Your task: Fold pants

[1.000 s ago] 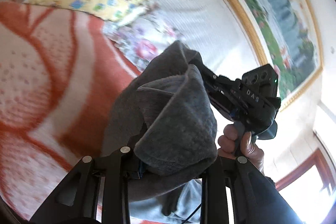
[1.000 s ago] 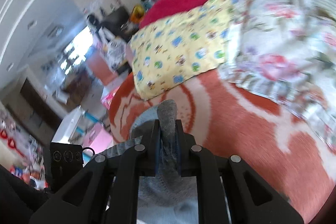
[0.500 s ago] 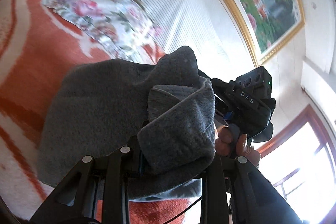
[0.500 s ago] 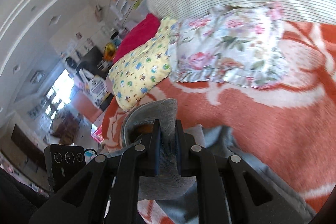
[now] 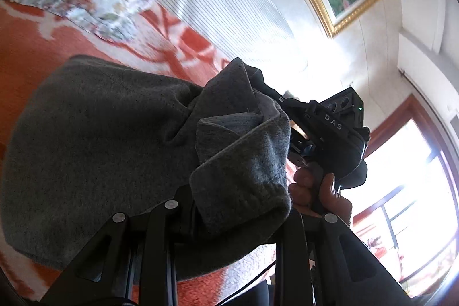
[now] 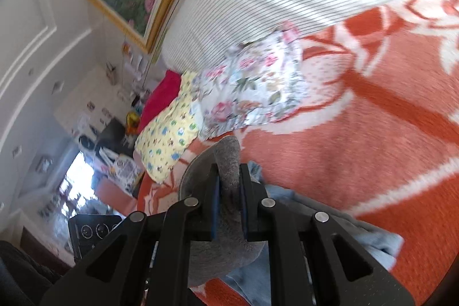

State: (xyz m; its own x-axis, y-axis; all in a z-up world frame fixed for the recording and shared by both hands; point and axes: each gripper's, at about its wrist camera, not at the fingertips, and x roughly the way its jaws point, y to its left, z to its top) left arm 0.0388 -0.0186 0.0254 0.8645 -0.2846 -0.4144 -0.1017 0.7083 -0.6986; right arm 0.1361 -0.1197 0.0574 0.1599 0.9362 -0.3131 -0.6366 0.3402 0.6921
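grey fleece pants up off the orange blanket, both grippers pinching one end

grey pants (image 5: 94, 151) hang bunched between the two tools, the bulk draping away to the left in the left wrist view, above the blanket (image 6: 358, 151). left gripper (image 5: 229, 208) is clamped on a thick rolled hem; the right gripper (image 6: 229, 191) sits just beside it, jaws nearly together on a thin fold of the same cloth. long axis seems to trail down from the jaws, so i'd judge the next move is laying it flat. blue denim (image 6: 338, 228) lies underneath.
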